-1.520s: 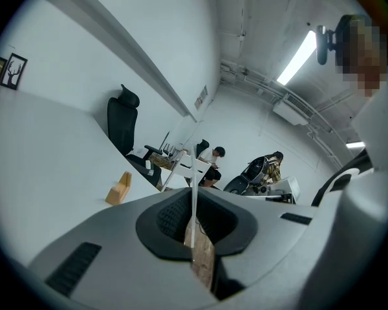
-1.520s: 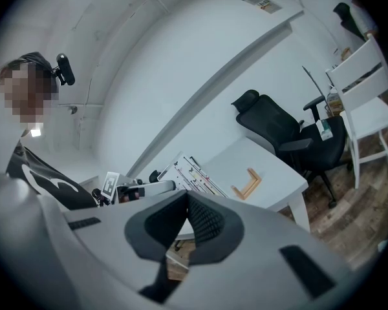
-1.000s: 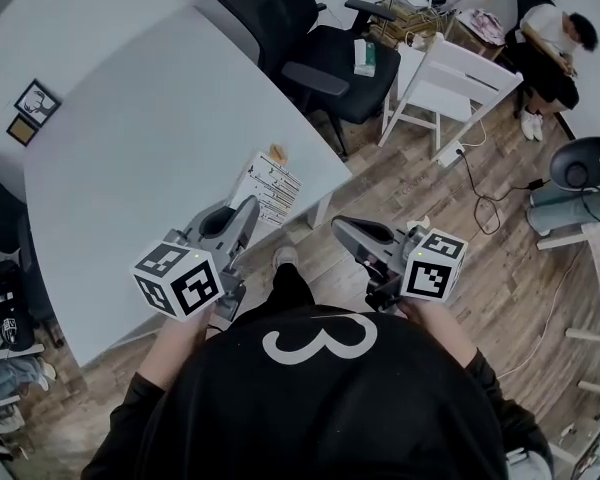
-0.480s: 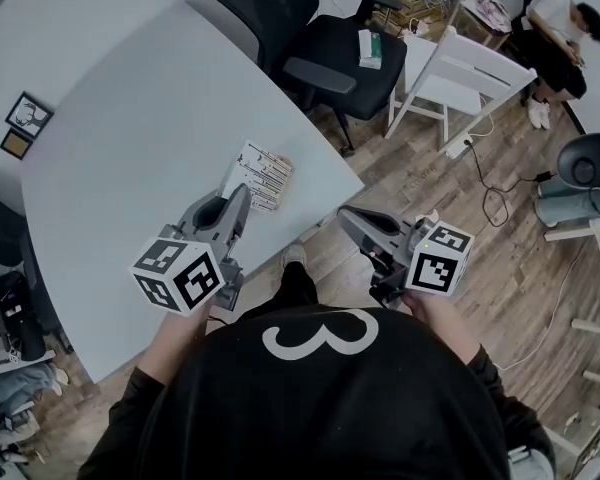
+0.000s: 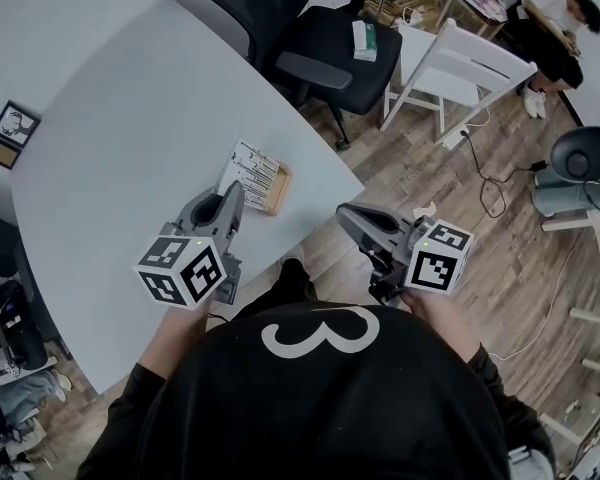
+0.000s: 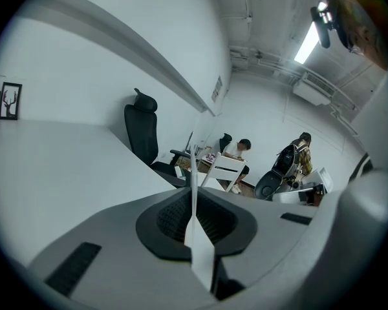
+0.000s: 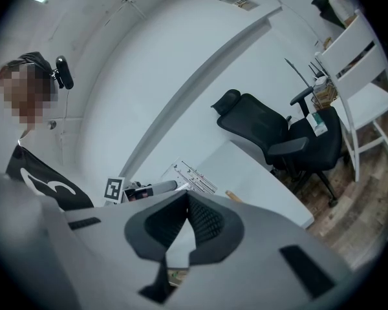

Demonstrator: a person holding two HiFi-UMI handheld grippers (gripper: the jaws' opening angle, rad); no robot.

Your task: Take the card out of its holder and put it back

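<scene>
Approach step, I reckon: left tool (image 5: 234,192) and right tool (image 5: 346,214) both have jaws pressed together. Card (image 5: 248,168) sits in its holder (image 5: 279,186) on the tabletop (image 5: 130,118), one o'clock of my left tool. Next I'd spread jaws, reach in.

One left claw (image 5: 234,192), one right claw (image 5: 343,214). One card (image 5: 248,166) in the left claw, one holder (image 5: 280,184) just beside it. One black chair (image 5: 330,53) and one white chair (image 5: 462,73) farther ahead.

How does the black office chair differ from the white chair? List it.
The black office chair is padded with armrests; the white chair is unpadded, without armrests. The black office chair carries a small box; the white chair's seat does not. Both stand on the wood floor.
</scene>
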